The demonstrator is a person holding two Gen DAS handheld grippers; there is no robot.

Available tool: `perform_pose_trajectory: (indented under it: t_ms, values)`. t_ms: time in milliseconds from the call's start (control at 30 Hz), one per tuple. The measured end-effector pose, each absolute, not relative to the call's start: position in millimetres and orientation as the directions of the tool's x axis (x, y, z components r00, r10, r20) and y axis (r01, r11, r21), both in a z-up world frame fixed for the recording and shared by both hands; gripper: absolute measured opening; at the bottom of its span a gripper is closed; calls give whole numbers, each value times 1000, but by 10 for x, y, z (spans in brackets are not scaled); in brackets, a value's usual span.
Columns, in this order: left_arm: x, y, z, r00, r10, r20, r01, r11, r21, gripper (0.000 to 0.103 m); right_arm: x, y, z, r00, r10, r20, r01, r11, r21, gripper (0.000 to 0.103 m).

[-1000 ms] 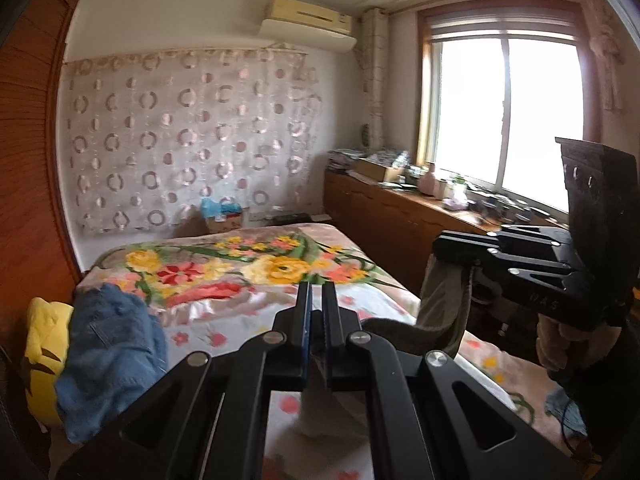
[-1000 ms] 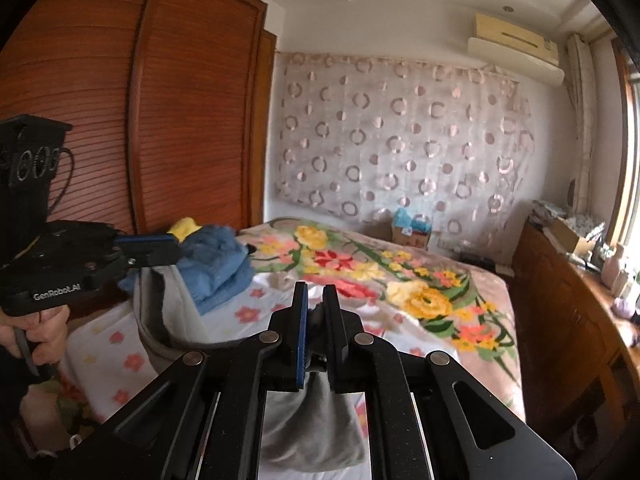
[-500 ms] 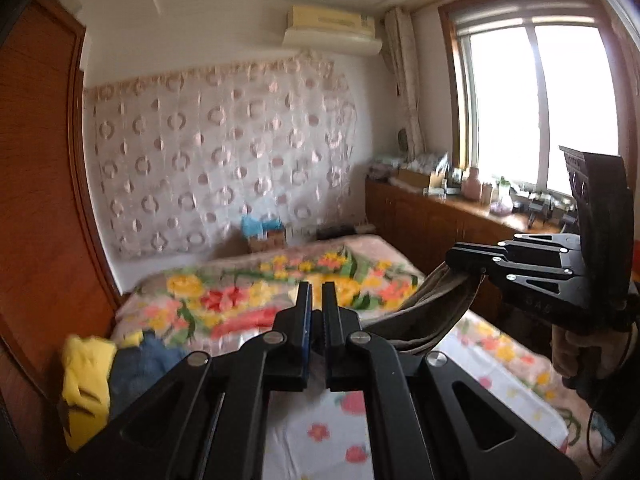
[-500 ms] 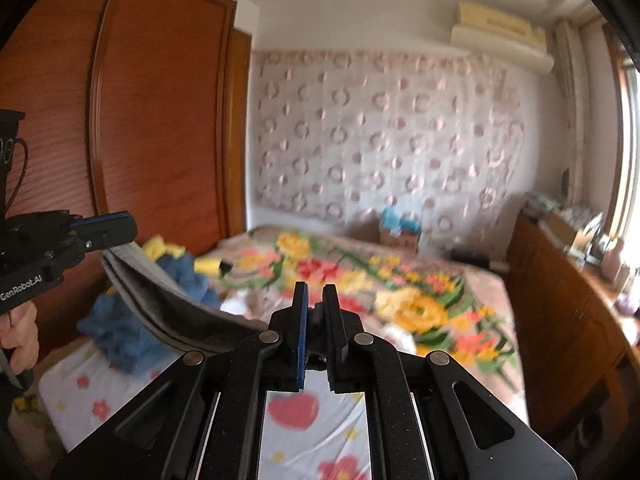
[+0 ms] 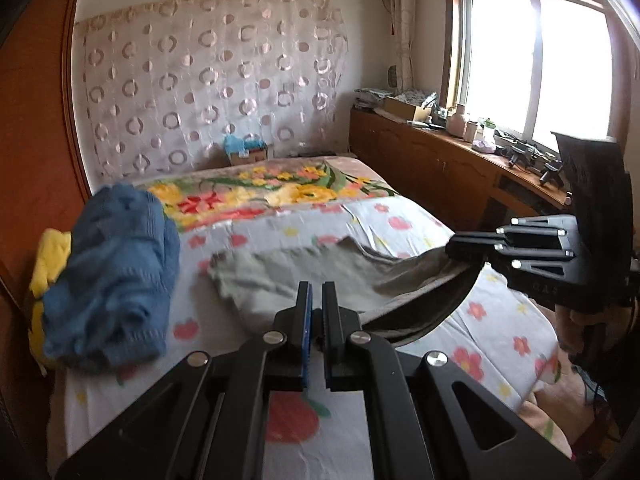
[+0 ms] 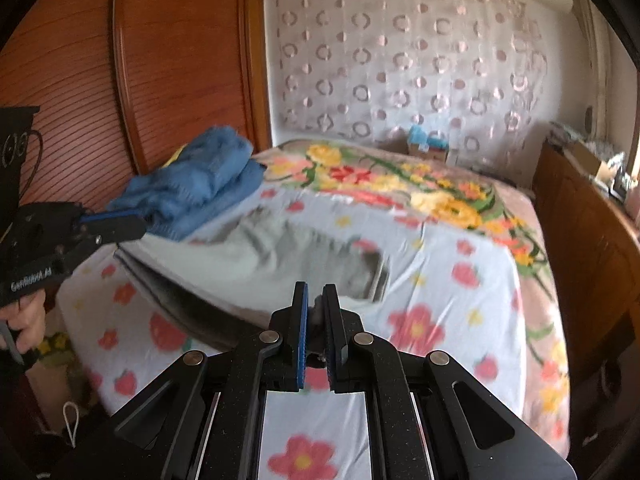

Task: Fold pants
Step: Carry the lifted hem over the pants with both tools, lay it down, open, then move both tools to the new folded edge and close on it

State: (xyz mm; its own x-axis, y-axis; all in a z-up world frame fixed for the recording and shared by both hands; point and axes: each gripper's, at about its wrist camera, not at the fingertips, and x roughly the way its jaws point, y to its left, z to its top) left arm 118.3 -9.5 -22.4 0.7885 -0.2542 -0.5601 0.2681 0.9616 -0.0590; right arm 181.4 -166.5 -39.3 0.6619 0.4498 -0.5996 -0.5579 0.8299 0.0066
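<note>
Grey pants lie spread over the flowered bed sheet, their near edge lifted between my two grippers; they also show in the right wrist view. My left gripper is shut on the pants' near edge; it appears at the left of the right wrist view. My right gripper is shut on the other corner of that edge, with grey cloth between its pads; it shows at the right of the left wrist view.
A folded blue garment lies on a yellow one at the bed's left side by the wooden wardrobe. A wooden cabinet with clutter runs along the right under the window.
Both grippers have come down from high above the bed. The pants, held up hanging before, now lie spread on the sheet with only the near edge lifted.
</note>
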Motion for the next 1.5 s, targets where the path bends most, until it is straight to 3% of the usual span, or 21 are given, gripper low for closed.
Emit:
perform_pose_trajectory:
  t_ms: [567,700,800,933,1033,1133,1333,1500]
  values:
    - [884,-17,-869,711,-273,-647,259,958,-120,3,1371,-1669,-1109,580,431,-691,-516,851,98,6]
    - [869,8,-944,703,-267,-660,247,961,-126,5,1321,-1715,-1185,589,407,-698,-484,870,98,11]
    - [865,40,-981,703,-266,-660,234,962,-138,6,1301,-1767,-1204,591,406,-697,-469,876,112,24]
    - [891,31,-1057,694,-247,-676,220,967,-126,12,1302,-1768,-1257,591,394,-704,-459,882,107,35]
    - [898,35,-1102,699,-226,-679,209,972,-109,14,1310,-1767,-1298,589,395,-705,-456,883,114,38]
    - [931,48,-1167,686,-221,-693,201,973,-111,20,1315,-1759,-1329,591,390,-706,-451,886,112,39]
    - [959,43,-1296,665,-205,-718,185,977,-108,22,1302,-1731,-1401,587,379,-715,-450,887,101,39]
    - [918,48,-1336,686,-176,-706,169,982,-81,34,1283,-1743,-1439,591,387,-708,-451,886,108,40]
